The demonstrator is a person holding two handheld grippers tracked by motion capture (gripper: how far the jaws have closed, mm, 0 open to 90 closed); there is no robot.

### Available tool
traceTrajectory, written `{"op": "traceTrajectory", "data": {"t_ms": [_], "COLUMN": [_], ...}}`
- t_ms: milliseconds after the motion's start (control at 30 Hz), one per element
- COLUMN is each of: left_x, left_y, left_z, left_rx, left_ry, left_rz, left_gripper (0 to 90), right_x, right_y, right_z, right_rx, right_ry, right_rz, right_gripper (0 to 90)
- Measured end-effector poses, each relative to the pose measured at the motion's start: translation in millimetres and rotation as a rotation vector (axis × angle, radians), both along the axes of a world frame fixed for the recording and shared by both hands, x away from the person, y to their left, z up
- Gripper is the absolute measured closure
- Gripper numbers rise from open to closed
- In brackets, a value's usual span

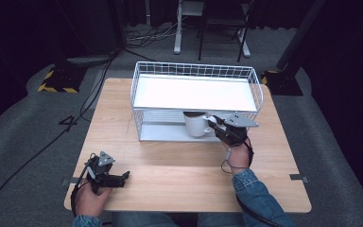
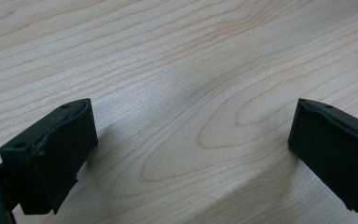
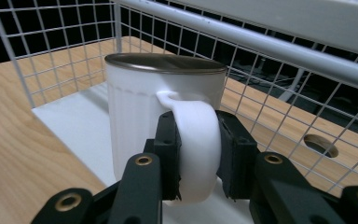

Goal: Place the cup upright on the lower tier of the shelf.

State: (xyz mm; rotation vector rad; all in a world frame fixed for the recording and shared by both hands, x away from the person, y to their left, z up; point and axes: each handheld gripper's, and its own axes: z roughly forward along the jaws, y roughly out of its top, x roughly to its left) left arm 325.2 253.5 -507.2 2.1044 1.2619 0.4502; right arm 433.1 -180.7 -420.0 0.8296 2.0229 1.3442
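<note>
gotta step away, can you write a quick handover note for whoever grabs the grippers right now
Right gripper: shut on the handle of the white mug, which is upright at the lower shelf of the white wire rack; whether it rests on the shelf cannot be told.
Left gripper: open, holding nothing, low over the wooden table near its front left corner.
Done: mug gripped and brought to the lower shelf.
Left: make sure the mug sits on the shelf, open the jaws, back the right gripper out without catching the wires. The top shelf holds nothing.

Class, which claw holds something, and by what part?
The right claw grips the white mug by its handle; the left claw holds nothing.
</note>
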Motion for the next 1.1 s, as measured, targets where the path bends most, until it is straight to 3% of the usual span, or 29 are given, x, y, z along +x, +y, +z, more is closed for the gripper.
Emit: {"op": "traceTrajectory", "data": {"t_ms": [333,833,1100], "left_x": [0.0,0.0,0.0], "left_y": [0.0,0.0,0.0], "left_z": [0.0,0.0,0.0], "left_rx": [0.000,0.000,0.000], "left_ry": [0.000,0.000,0.000], "left_rz": [0.000,0.000,0.000], "left_gripper": [1.4,1.4,1.4], "right_x": [6.9,15.3,19.0], "right_y": [9.9,11.0,8.3], "right_z": [-9.4,-21.4,-26.0], "right_rx": [-0.004,-0.005,-0.005], "right_ry": [-0.021,-0.016,0.014], "right_rz": [-0.058,-0.084,-0.081], "right_gripper": [72.3,72.2,72.1]}}
